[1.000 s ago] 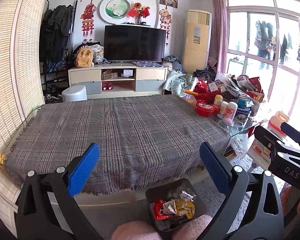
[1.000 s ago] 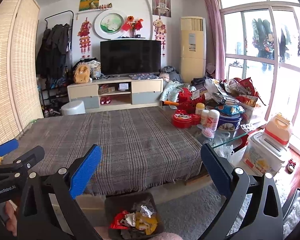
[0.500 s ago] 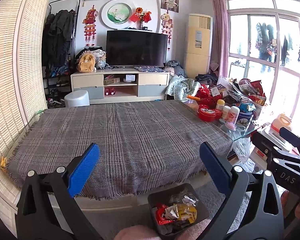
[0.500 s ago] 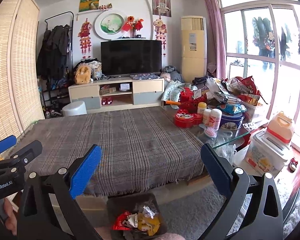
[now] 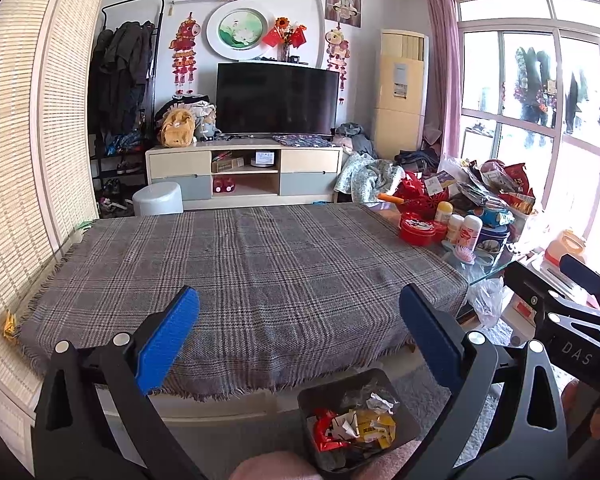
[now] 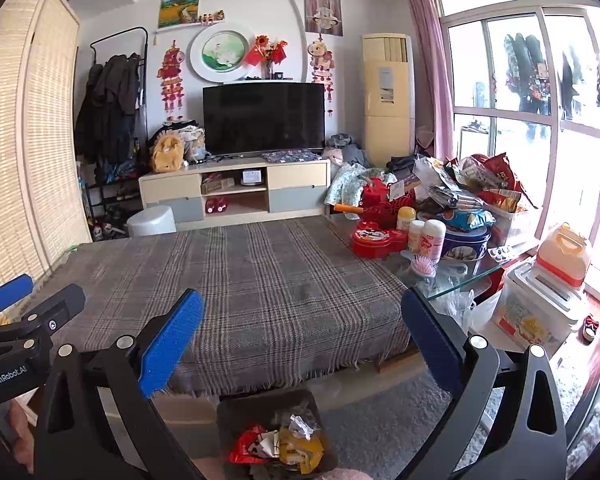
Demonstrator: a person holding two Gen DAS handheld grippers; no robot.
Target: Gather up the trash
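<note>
A dark trash bin [image 5: 404, 394] stands on the floor in front of the table; it also shows in the right wrist view [image 6: 236, 410]. It holds crumpled red, yellow and white wrappers [image 5: 354, 428]; they also show in the right wrist view [image 6: 278, 442]. My left gripper [image 5: 298, 332] is open and empty, held above and in front of the bin. My right gripper [image 6: 302, 334] is open and empty, to the right of the left one. The plaid-covered table [image 5: 252, 264] shows no loose trash on its cloth.
The table's right end is a glass top [image 6: 452, 276] crowded with red tins [image 6: 374, 238], bottles and snack bags. A white storage box [image 6: 540, 304] with an orange jug stands on the floor at right. A TV cabinet [image 5: 244, 172] and grey stool [image 5: 158, 200] lie beyond.
Both grippers have risen and drawn back a little, so the table and bin sit slightly lower in view. Both stay open and empty.
</note>
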